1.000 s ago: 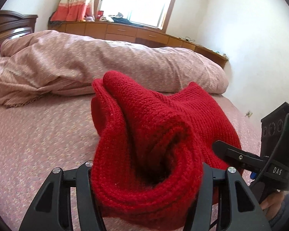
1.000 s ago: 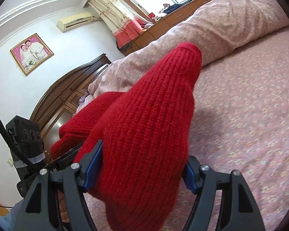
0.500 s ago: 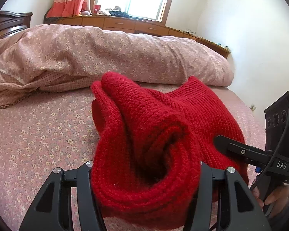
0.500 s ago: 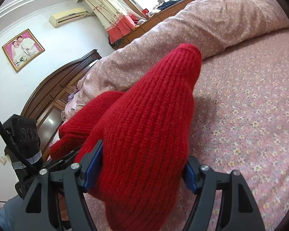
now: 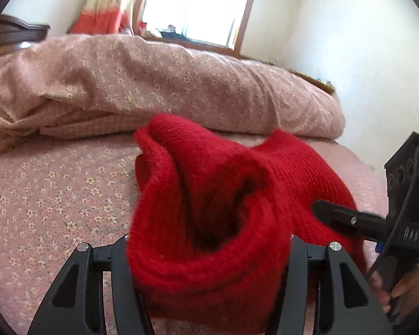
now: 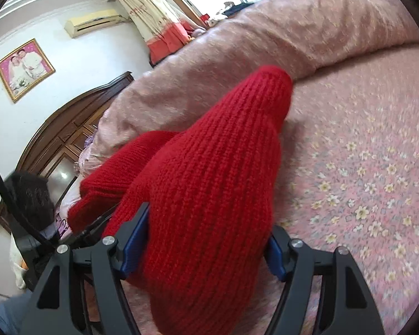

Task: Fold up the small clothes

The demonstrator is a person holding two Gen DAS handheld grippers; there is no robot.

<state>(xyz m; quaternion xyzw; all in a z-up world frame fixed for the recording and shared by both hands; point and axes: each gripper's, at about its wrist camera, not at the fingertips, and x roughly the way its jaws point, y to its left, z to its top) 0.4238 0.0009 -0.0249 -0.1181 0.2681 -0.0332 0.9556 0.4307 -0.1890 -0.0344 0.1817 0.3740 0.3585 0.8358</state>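
A pink floral bedsheet [image 6: 363,167] fills the lower frame; a rumpled duvet [image 5: 153,83] lies across the middle and a window [image 5: 195,5] sits top centre. The red knit garment [image 5: 209,223], bunched, runs lengthwise away from the cameras. The left gripper [image 5: 206,279] and right gripper [image 6: 201,245] each clamp one end of it.

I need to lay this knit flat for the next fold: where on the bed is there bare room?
Bare flowered sheet lies open left of the red knit, up to the rumpled duvet. More open sheet lies right of the right claw, bordered by the same duvet. It is crowded between the left claw and the right one, where the knit bunches.
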